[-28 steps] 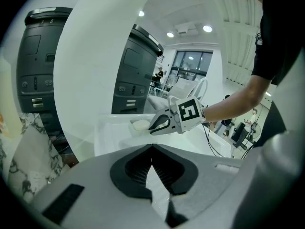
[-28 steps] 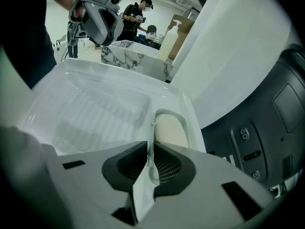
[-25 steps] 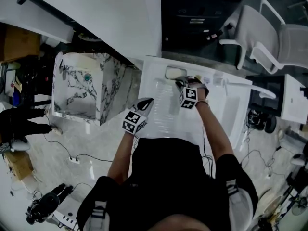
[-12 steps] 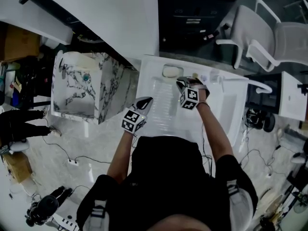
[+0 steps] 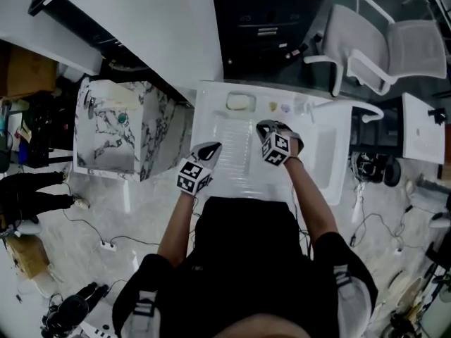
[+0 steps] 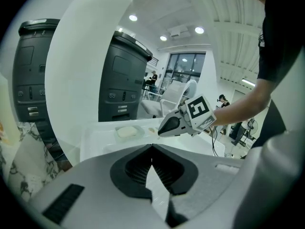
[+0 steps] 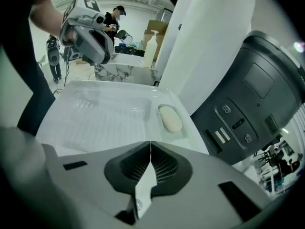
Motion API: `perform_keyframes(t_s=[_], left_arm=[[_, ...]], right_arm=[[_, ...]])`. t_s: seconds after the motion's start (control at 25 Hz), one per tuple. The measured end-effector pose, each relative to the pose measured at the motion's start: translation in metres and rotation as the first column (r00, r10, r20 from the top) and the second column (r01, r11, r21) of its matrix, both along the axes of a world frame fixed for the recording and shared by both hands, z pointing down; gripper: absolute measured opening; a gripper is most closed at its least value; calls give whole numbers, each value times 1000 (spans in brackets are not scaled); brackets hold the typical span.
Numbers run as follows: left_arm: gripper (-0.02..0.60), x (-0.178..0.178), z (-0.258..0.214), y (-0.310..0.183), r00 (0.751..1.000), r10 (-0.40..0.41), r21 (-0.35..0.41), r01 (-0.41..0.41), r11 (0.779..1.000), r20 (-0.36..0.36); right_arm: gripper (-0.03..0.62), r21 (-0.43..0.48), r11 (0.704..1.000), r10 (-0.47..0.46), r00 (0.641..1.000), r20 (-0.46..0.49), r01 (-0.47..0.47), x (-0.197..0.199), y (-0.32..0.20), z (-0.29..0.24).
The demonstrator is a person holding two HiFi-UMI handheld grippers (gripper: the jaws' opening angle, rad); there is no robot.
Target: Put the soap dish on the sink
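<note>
A pale bar of soap lies in the soap dish [image 5: 240,102], which rests on the back ledge of the white sink [image 5: 320,157]. In the left gripper view the soap dish [image 6: 127,132] sits beyond my shut jaws. The right gripper view has the soap dish [image 7: 170,119] just past the ribbed basin [image 7: 95,123]. My right gripper [image 5: 263,127] hovers over the basin, a short way in front of the dish, shut and empty. Near the sink's front left my left gripper [image 5: 213,148] is held, also shut and empty.
A marble-patterned cabinet [image 5: 123,129] stands left of the sink. Dark machines [image 5: 261,20] lie behind it and white chairs [image 5: 373,48] at the back right. Small items [image 5: 285,107] sit on the ledge right of the dish. Cables trail on the floor [image 5: 106,243].
My right gripper has drawn back from the soap dish toward me, and the dish stays on the ledge. The left gripper has barely moved.
</note>
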State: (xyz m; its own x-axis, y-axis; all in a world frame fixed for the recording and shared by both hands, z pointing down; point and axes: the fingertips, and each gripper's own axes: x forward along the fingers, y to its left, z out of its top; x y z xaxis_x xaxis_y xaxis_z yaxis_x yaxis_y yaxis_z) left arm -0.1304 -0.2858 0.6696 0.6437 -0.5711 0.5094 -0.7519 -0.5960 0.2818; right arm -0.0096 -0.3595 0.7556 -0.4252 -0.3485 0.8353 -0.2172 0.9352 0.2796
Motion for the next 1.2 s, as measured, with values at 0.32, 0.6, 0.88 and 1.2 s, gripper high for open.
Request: perform_keyframes(t_s=[0.32,0.6,0.88,1.2], left_arm=[[0,32,-12,17,1000,-22,23,21,1000,13],[0,51,-32,34,997,-74,51,72,996,38],[0,61,-41,52,992,-108,72,103,992,70],[0,75,-44,81,986,-152,97,145,985,65]], right_arm=[[-6,-32,994,104,978,183,-100,34,36,-41],[-5,-42,992,128,937,324,-121,66,67,-72],[-6,-35,992,124,919,374,-120,86,81,-86],[-6,-37,995,104,911,399,-97,97,107,-86]])
